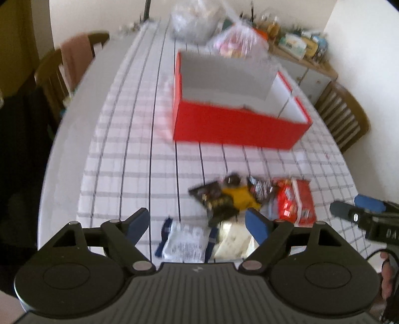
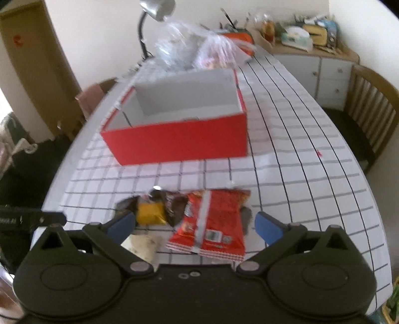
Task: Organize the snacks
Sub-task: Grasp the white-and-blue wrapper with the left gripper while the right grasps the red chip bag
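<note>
A red box (image 1: 237, 124) with a white, partitioned inside stands mid-table, nothing visible in it. In front of it lies a loose pile of snacks. My left gripper (image 1: 197, 219) hangs open above a white packet with blue edges (image 1: 184, 243) and a cream packet (image 1: 234, 240). Dark wrappers (image 1: 214, 199) and a yellow packet (image 1: 239, 195) lie just beyond its fingers. My right gripper (image 2: 194, 221) is wide open over a red packet (image 2: 212, 224), which sits between the pads untouched. The yellow packet (image 2: 150, 213) lies to its left, the red box (image 2: 179, 139) behind.
A checked cloth covers the table (image 2: 299, 149). Two clear plastic bags (image 1: 194, 20) (image 1: 239, 42) sit behind the box. Wooden chairs (image 1: 64, 69) (image 1: 344, 114) flank the table. A cluttered sideboard (image 2: 321, 67) and a desk lamp (image 2: 157, 7) stand at the back.
</note>
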`<state>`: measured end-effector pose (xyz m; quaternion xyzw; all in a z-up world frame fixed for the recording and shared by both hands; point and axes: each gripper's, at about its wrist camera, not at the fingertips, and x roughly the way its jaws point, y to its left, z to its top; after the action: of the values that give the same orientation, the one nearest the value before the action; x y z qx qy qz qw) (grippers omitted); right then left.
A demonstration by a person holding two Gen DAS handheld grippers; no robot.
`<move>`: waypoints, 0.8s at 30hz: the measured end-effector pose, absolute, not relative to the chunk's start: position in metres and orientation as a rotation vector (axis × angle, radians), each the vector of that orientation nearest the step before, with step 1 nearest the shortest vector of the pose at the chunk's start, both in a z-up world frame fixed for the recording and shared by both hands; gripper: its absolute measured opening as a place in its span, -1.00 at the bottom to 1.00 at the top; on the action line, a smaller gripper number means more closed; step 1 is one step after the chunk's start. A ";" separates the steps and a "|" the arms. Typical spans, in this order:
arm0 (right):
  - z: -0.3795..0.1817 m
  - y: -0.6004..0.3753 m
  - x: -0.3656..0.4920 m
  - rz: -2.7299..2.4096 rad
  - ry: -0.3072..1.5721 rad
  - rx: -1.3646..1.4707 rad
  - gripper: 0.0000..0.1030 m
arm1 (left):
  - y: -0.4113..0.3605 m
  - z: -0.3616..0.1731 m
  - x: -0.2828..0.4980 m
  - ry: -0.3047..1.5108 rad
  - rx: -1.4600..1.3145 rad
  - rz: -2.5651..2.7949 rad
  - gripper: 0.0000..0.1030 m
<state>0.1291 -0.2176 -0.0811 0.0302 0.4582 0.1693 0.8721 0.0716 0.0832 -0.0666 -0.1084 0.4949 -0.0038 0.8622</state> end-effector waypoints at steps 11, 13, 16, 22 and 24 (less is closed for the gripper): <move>-0.130 -0.222 0.152 0.270 1.071 0.065 0.99 | 0.087 -0.138 0.090 1.227 -0.208 0.019 0.63; -0.134 -0.219 0.155 0.271 1.079 0.059 0.99 | 0.090 -0.150 0.094 1.255 -0.214 0.024 0.63; -0.138 -0.216 0.161 0.279 1.084 0.050 0.99 | 0.094 -0.162 0.097 1.282 -0.233 0.015 0.63; -0.142 -0.208 0.169 0.279 1.086 0.022 0.97 | 0.090 -0.174 0.100 1.302 -0.209 -0.006 0.63; -0.145 -0.205 0.171 0.268 1.087 0.005 0.94 | 0.088 -0.174 0.100 1.292 -0.201 -0.005 0.63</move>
<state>0.1708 -0.2048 -0.1454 0.0024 0.5155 0.1270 0.8474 0.1003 0.0882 -0.1737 -0.0933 0.6008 -0.0022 0.7939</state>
